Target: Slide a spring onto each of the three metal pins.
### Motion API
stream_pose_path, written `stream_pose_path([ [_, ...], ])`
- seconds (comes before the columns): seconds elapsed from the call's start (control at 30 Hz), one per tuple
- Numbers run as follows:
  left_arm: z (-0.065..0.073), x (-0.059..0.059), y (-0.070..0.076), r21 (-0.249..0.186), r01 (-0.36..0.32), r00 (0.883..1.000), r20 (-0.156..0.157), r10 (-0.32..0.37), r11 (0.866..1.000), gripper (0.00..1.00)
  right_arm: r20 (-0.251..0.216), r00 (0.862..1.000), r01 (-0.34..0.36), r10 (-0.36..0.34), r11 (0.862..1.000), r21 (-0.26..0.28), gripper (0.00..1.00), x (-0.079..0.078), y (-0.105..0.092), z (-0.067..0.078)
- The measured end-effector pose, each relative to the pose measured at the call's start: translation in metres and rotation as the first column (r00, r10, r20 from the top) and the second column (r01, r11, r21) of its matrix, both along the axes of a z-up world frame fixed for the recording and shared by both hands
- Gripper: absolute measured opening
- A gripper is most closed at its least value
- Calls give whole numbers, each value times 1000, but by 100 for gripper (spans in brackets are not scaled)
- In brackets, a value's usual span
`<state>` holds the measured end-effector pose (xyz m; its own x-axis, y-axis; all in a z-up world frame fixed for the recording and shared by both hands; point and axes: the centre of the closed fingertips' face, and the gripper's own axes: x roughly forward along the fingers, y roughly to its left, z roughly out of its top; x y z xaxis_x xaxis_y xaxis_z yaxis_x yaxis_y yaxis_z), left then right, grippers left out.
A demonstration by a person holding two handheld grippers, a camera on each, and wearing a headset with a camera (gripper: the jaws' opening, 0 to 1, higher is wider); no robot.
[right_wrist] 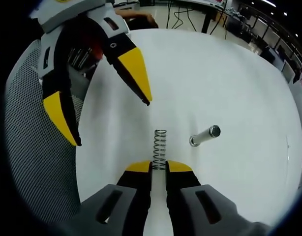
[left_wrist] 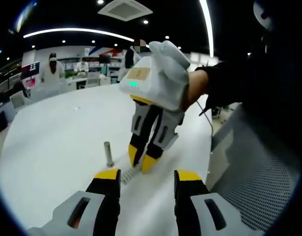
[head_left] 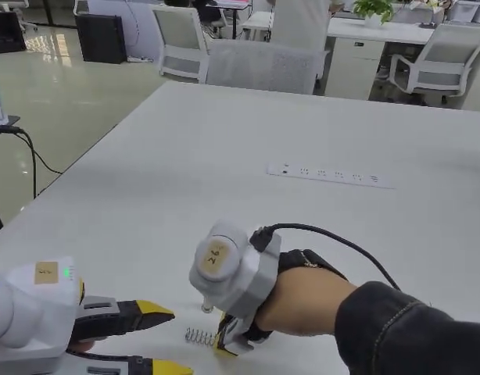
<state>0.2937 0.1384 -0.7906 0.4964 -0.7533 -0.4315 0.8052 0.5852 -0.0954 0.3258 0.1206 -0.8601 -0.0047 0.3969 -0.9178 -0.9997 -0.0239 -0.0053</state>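
An open-plan office: a large white worktop (head_left: 302, 133), grey mesh swivel chairs (head_left: 181, 39), white desks (head_left: 381, 31), glossy floor (head_left: 60, 86).

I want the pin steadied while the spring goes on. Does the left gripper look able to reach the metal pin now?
Probably yes: the left gripper is open, with bare table between it and the upright metal pin. The right gripper, shut on the spring, crowds one side.

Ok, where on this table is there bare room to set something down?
Bare tabletop lies between the power strip and the near edge, and left of the strip. Crowded at the near edge: right gripper holding the spring, metal pin, left gripper.
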Motion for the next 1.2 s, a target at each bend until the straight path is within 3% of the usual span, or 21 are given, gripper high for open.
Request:
stream_pose_path([
  [0.33, -1, 0, -2, 13, 23, 1000, -3, -23, 1000, 36, -66, 998, -24, 25, 1000, 13, 7, -18, -8, 20],
  [0.7, -1, -2, -9, 13, 55, 999, -5, -55, 998, 32, -63, 995, -78, 81, 996, 50, 7, -35, -14, 53],
  [1.2, 2, -8, -17, 0, 97, 995, 6, -97, 995, 20, -65, 987, -142, 146, 988, 61, 7, -48, -11, 61],
])
